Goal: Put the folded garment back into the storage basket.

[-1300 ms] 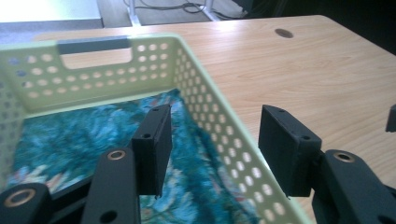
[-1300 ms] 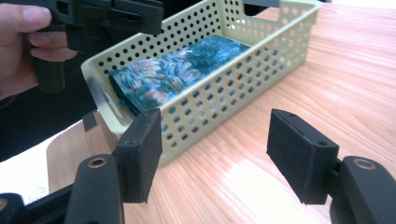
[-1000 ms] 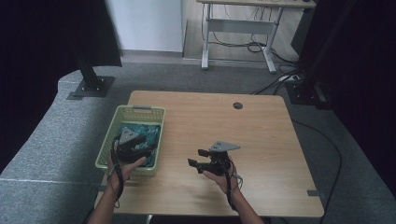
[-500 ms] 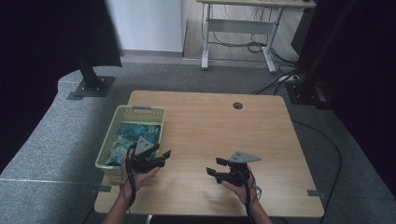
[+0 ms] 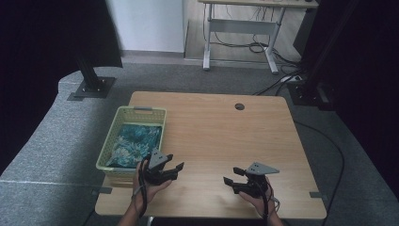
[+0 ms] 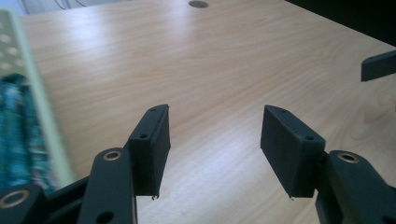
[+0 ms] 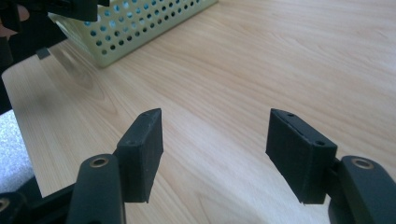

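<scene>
A pale green perforated basket (image 5: 106,151) stands at the left edge of the wooden table (image 5: 211,127), with a teal patterned cloth (image 5: 134,143) lying in it. My left gripper (image 5: 174,161) hovers just right of the basket's near corner, open and empty, pointing right. My right gripper (image 5: 233,175) is at the near middle of the table, open and empty, pointing left toward the other. In the left gripper view the open gripper (image 6: 215,126) is over bare wood, with the basket wall (image 6: 42,116) and cloth (image 6: 16,135) at the left. In the right gripper view the gripper (image 7: 215,135) faces the basket (image 7: 140,23).
A round cable hole (image 5: 239,107) sits near the table's far edge. Grey carpet surrounds the table, a desk frame (image 5: 240,33) stands behind it, and black stand bases (image 5: 91,87) lie on the floor at both sides. The table's near edge is close under both hands.
Both hands have drawn right and toward the near edge. The left gripper has left the space over the basket and now hangs over the table beside it. Both stay open and empty.
</scene>
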